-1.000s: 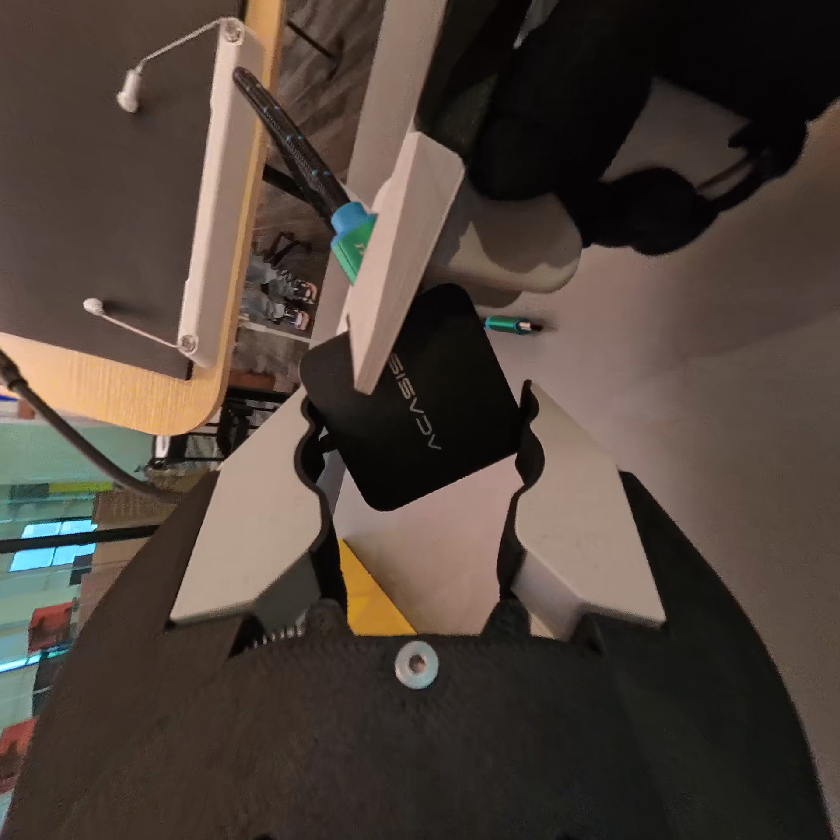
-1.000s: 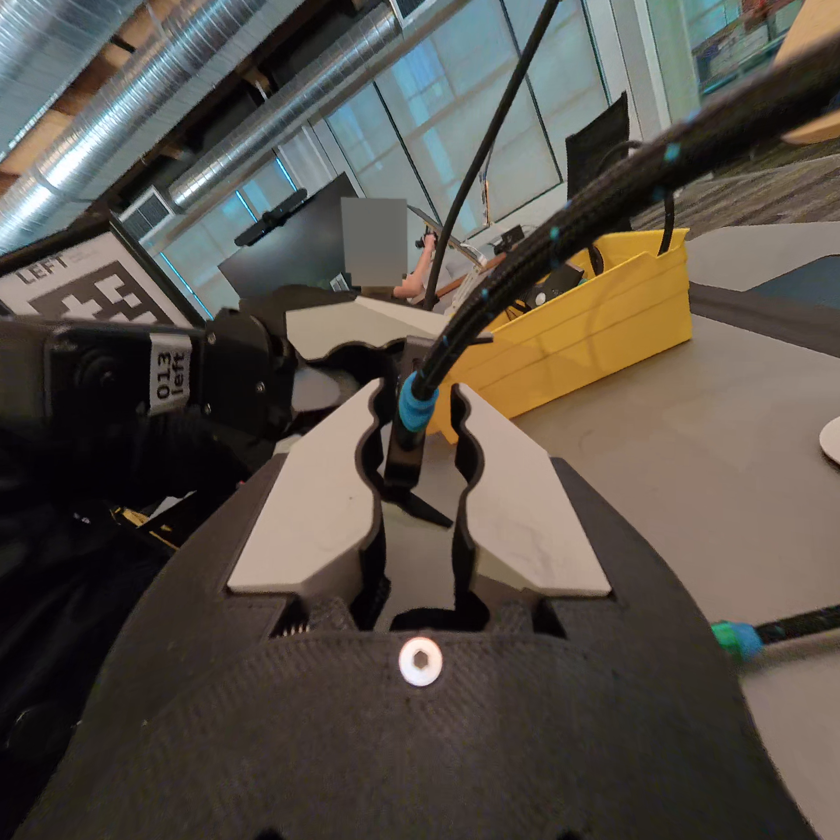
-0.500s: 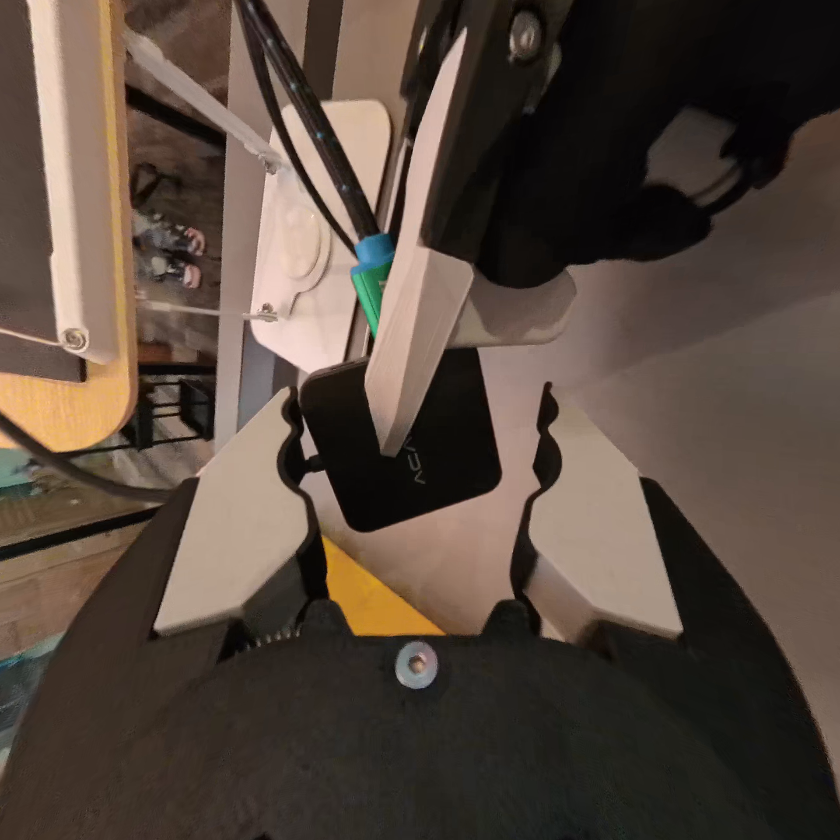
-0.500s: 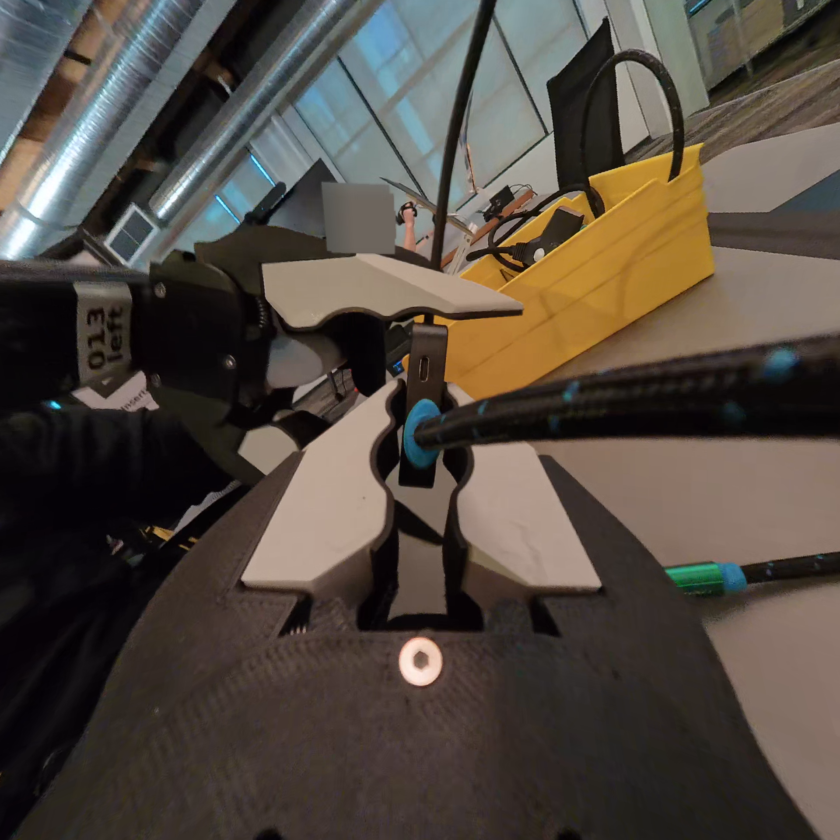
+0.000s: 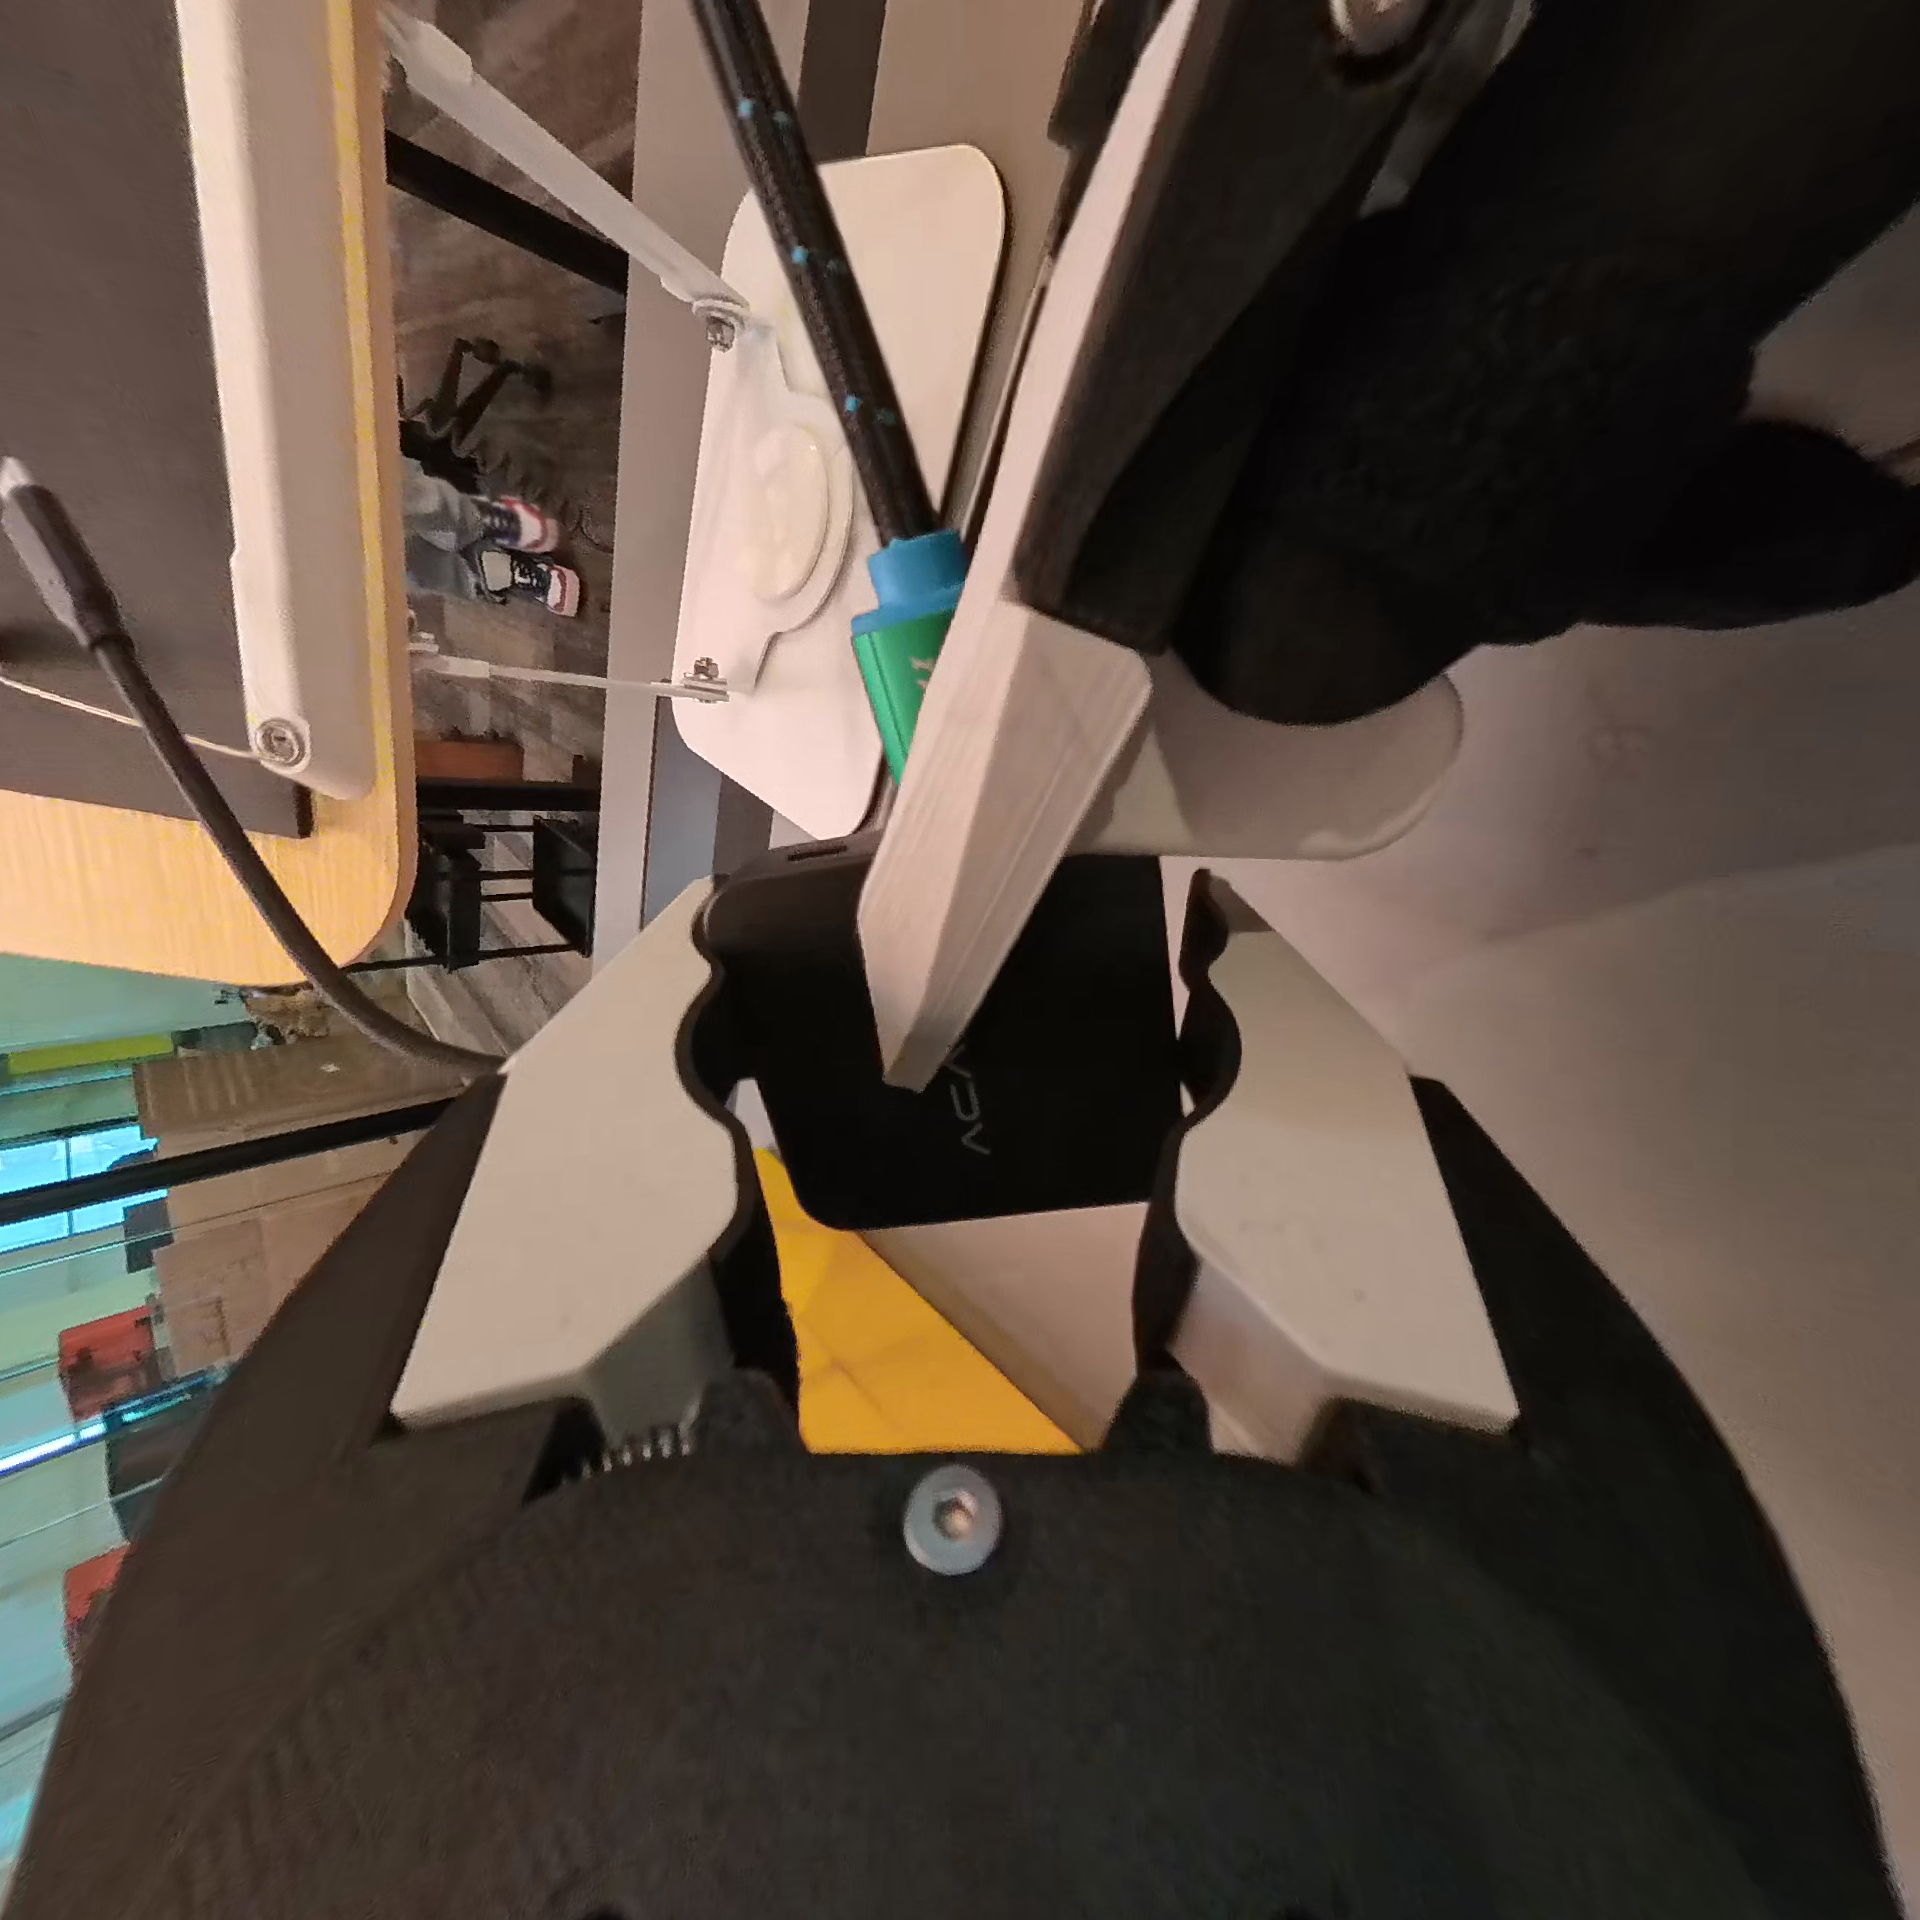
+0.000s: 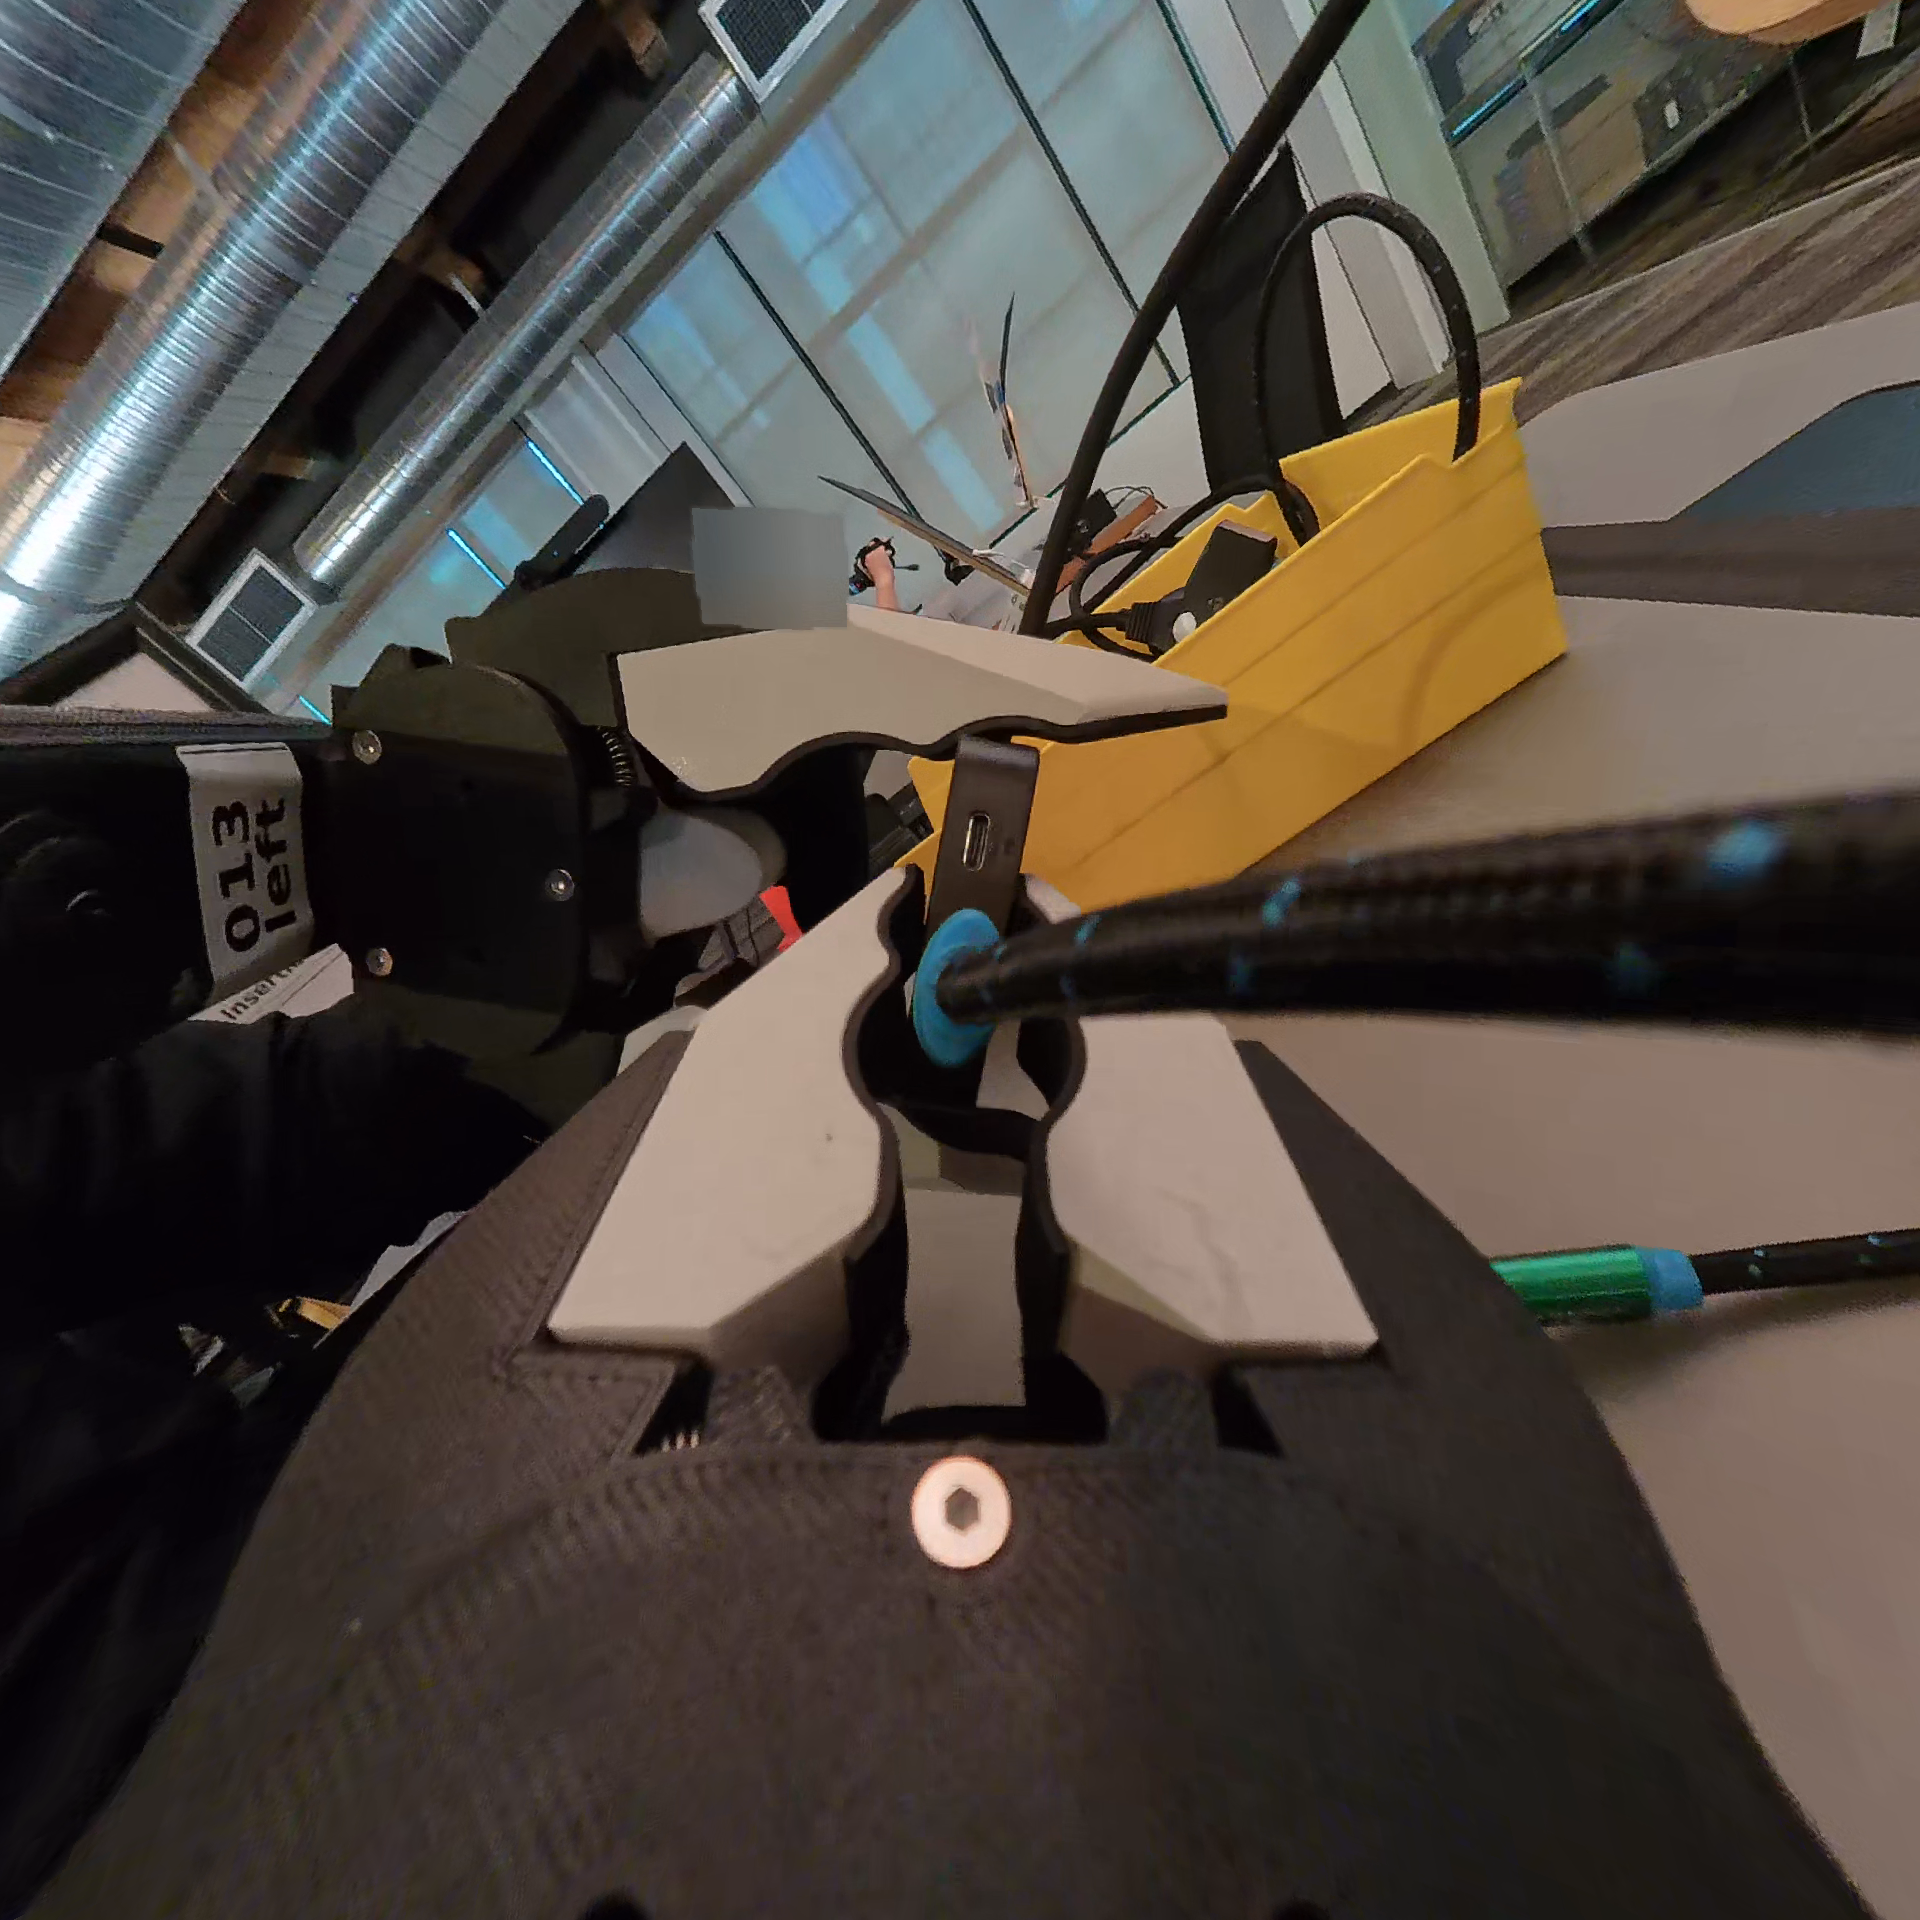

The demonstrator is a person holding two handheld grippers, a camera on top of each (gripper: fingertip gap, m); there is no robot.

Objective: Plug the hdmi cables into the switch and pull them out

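Left wrist view: we list left tool (image 5: 951, 1023) clamping rigid, light switch (image 5: 1049, 1132) edgewise; right tool (image 6: 961, 1003) pinching green plug (image 5: 902, 665), braided cable (image 6: 1455, 914) stiff; grip the plug body.

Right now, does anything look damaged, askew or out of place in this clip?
Nothing looks damaged. The black switch is held off the table between the left gripper fingers while the right gripper clamps the green plug at its edge. A second green plug lies loose on the table.
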